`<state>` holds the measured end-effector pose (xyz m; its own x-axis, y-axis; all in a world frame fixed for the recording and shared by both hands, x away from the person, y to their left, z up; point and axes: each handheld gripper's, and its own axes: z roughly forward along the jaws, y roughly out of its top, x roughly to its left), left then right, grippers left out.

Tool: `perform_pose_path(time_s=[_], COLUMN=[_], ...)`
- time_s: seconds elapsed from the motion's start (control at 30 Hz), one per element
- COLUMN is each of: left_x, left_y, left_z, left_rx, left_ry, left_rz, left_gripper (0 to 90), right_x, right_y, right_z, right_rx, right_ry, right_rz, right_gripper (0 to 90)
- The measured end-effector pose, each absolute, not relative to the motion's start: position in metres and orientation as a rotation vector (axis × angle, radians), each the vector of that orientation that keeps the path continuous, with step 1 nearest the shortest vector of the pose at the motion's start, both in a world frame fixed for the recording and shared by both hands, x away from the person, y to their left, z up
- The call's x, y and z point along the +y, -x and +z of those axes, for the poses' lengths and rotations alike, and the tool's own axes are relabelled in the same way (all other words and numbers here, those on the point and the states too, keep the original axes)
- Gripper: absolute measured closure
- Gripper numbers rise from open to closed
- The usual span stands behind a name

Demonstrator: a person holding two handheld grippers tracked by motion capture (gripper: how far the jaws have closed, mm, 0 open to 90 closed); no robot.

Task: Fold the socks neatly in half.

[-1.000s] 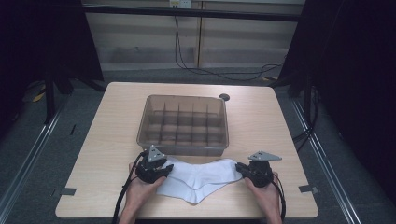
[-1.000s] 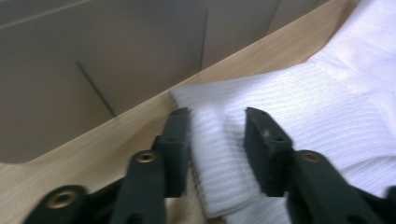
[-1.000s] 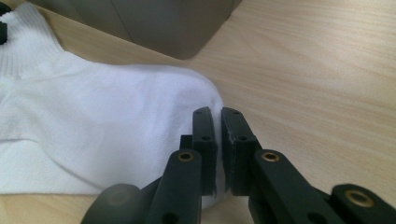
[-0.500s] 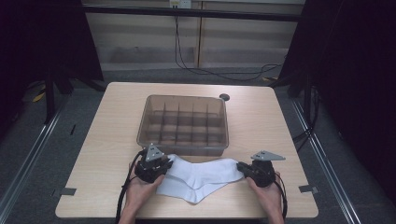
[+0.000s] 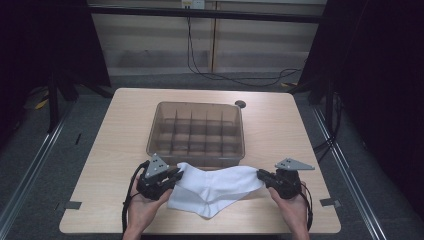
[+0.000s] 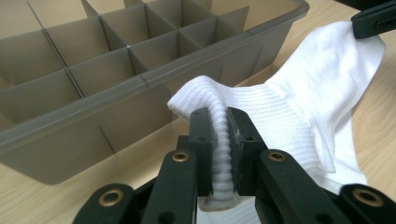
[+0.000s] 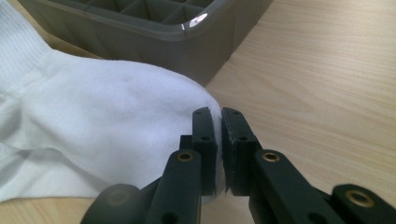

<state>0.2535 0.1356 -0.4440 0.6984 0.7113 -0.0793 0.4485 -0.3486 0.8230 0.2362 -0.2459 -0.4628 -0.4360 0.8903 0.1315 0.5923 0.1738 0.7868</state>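
The white sock (image 5: 215, 190) is light, soft and floppy, so the left gripper (image 6: 219, 135) pinches its ribbed cuff while the right gripper (image 7: 217, 135) pinches its toe, jaws pressed tight on fabric.

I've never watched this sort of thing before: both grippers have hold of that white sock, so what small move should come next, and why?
Probably lift the sock a little and carry it toward the divided bin. The left gripper pinches its ribbed cuff, the right gripper its toe, and the middle hangs low at the table, just before the bin.
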Motion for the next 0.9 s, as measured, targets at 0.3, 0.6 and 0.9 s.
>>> perform_pose_path(time_s=[0.3,0.6,0.9], left_x=[0.147,0.142,0.135], left_y=[-0.233,-0.246,-0.258], left_z=[-0.446,-0.484,-0.489], left_rx=[0.908,1.002,1.002], left_ry=[-2.02,-2.101,-2.147], left_rz=[0.37,0.215,0.306], left_gripper=[81.6,81.6,81.5], right_x=[-0.226,-0.214,-0.223], right_y=[-0.24,-0.256,-0.252], right_z=[-0.468,-0.489,-0.495], right_rx=[2.188,2.284,2.241], right_ry=[-1.365,-1.391,-1.444], right_rz=[1.126,1.058,1.003], right_gripper=[84.4,84.6,84.9])
